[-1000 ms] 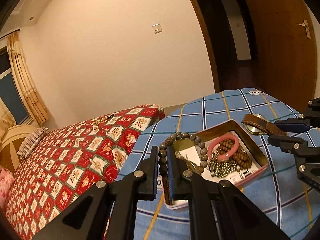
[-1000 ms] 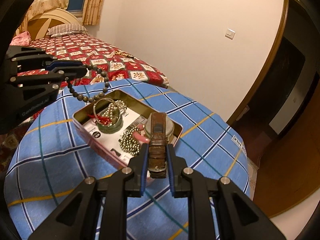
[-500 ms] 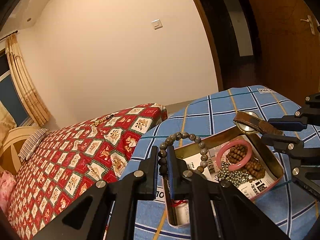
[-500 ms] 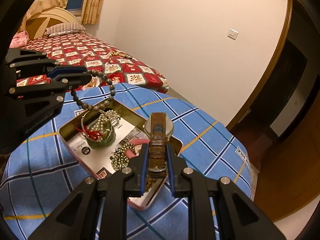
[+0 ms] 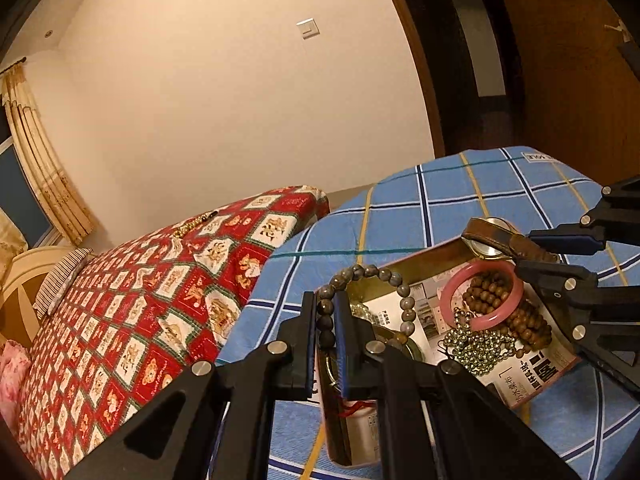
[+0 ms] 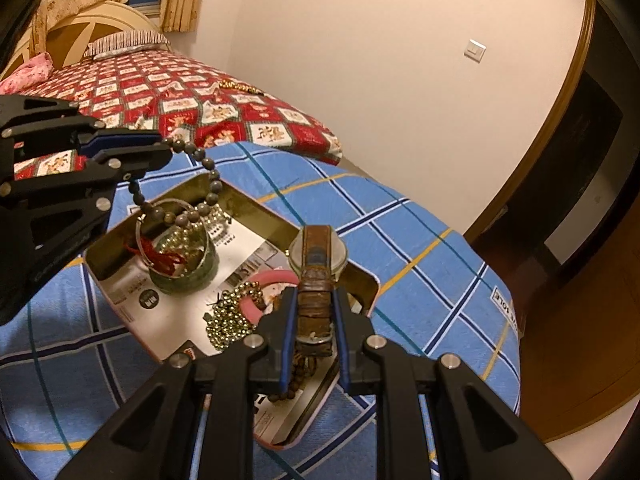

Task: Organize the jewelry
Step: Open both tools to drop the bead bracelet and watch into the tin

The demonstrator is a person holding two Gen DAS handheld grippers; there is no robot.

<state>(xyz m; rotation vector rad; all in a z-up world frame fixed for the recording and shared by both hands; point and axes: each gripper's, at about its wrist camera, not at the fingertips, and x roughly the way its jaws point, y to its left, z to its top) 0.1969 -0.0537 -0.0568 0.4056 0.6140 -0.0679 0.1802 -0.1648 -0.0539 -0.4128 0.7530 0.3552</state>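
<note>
An open metal tin [image 5: 404, 276] [image 6: 256, 208] sits on the blue checked cloth. Inside lie a pink bangle [image 5: 482, 294] [image 6: 276, 278], brown wooden beads [image 5: 524, 320], a gold bead chain [image 5: 478, 350] [image 6: 230, 318] and a green bangle [image 6: 184, 276]. My left gripper [image 5: 325, 300] [image 6: 160, 152] is shut on a grey bead bracelet [image 5: 380, 280] [image 6: 200, 208], whose loop hangs over the tin's left part. My right gripper [image 6: 314, 300] [image 5: 524, 256] is shut on the strap of a brown leather watch [image 6: 316, 264] [image 5: 490, 238], held above the tin's far right corner.
A bed with a red patterned cover [image 5: 140, 300] [image 6: 180, 96] adjoins the table on the left, with a gold chain [image 5: 194, 222] [image 6: 240, 87] lying on it. A wooden door [image 5: 560, 60] stands behind the table. Blue cloth [image 6: 420, 260] lies bare to the tin's right.
Both grippers have come forward and lower over the tin, each still holding its piece. The tin looms larger in both views.
</note>
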